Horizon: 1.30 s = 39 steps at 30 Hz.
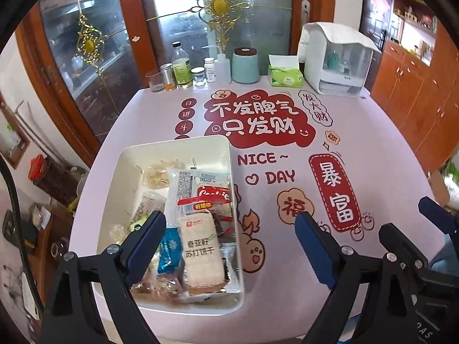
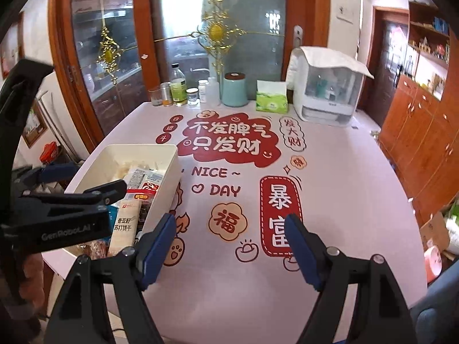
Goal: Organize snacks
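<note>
A white rectangular bin (image 1: 221, 143) sits on the pink table at the left and holds several snack packets: a beige cracker pack (image 1: 202, 253), a red cookie pack (image 1: 213, 193), a blue packet (image 1: 169, 250) and clear-wrapped pieces. My left gripper (image 1: 229, 240) is open and empty, its left finger over the bin, its right finger over the table. My right gripper (image 2: 232, 243) is open and empty over the bare table, right of the bin (image 2: 169, 166). The left gripper also shows in the right wrist view (image 2: 94, 197) above the bin.
The table (image 1: 358, 154) carries red printed decorations. Along its far edge stand bottles and jars (image 1: 180, 70), a teal canister (image 1: 245, 66), a green tissue box (image 1: 285, 74) and a white covered appliance (image 1: 335, 60). Wooden cabinets are on the right, a glass door behind.
</note>
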Tool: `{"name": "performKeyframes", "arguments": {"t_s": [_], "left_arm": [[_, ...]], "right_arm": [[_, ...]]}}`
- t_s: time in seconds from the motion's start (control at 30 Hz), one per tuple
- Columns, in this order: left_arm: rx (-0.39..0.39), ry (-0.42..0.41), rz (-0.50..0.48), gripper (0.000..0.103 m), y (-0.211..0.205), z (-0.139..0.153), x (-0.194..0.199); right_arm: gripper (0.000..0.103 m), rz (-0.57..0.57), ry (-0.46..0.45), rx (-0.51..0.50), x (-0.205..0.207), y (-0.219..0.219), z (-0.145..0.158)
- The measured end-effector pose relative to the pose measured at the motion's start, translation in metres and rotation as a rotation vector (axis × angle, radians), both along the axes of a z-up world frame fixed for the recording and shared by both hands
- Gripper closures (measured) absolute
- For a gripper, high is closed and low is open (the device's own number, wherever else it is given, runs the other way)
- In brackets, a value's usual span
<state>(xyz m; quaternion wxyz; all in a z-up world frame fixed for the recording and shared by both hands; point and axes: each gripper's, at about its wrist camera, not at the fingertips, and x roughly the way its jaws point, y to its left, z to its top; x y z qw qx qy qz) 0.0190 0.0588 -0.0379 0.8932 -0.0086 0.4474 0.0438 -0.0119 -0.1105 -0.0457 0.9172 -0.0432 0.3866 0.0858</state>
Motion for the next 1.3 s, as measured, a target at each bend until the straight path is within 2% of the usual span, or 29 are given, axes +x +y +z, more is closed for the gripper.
{"name": "performKeyframes", "arguments": {"t_s": [0.47, 0.77, 1.3], "left_arm": [[-0.031, -0.004, 0.097, 0.012, 0.000, -0.002, -0.014], [-0.035, 0.024, 0.108, 0.012, -0.001, -0.009, -0.017], [-0.019, 0.021, 0.088, 0.012, -0.001, -0.010, -0.019]], "right_arm": [[0.025, -0.007, -0.014, -0.024, 0.000, -0.010, 0.005], [0.025, 0.006, 0.007, -0.038, 0.001, -0.009, 0.002], [0.025, -0.004, 0.017, -0.030, 0.000, -0.008, 0.001]]}}
